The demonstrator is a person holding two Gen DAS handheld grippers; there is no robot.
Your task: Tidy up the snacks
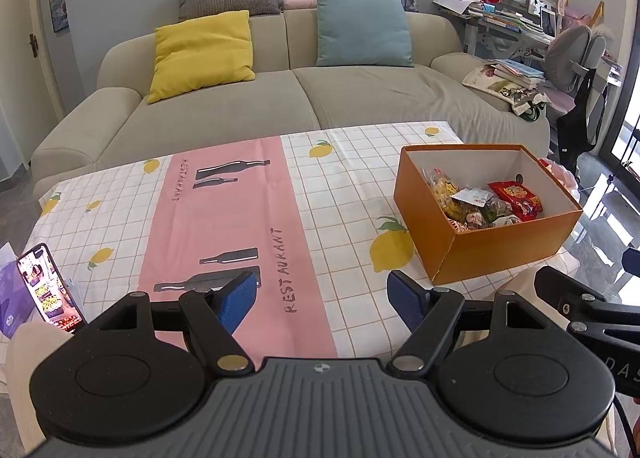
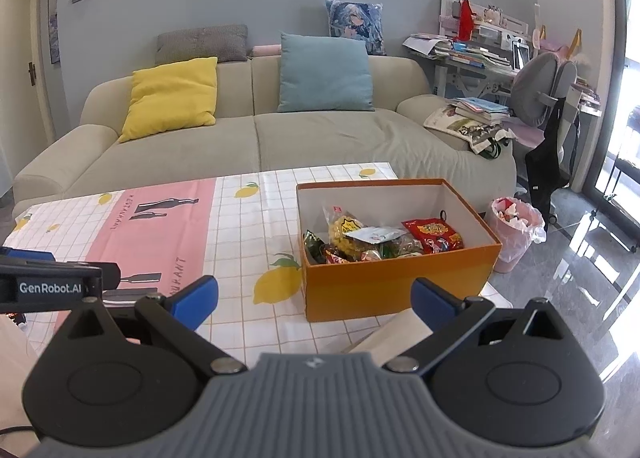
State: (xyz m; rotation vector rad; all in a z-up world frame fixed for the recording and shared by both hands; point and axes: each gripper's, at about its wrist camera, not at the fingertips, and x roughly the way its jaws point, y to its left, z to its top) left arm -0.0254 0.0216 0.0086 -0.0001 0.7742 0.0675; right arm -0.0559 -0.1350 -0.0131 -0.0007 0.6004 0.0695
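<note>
Both tongs stand wide apart and grip nothing. The left tongs (image 1: 322,298) hang above the near part of the surface (image 1: 224,218), over the pink band of the tablecloth, with bare cloth ahead. The right tongs (image 2: 314,296) hang near the surface's front edge, facing the orange box (image 2: 396,282). That box sits at the right end of the surface, close to its right edge, with the snack packets (image 2: 384,238) piled inside. A lit phone (image 1: 50,290) leans at the near left edge. Beyond the far edge stands a sofa (image 1: 280,98).
</note>
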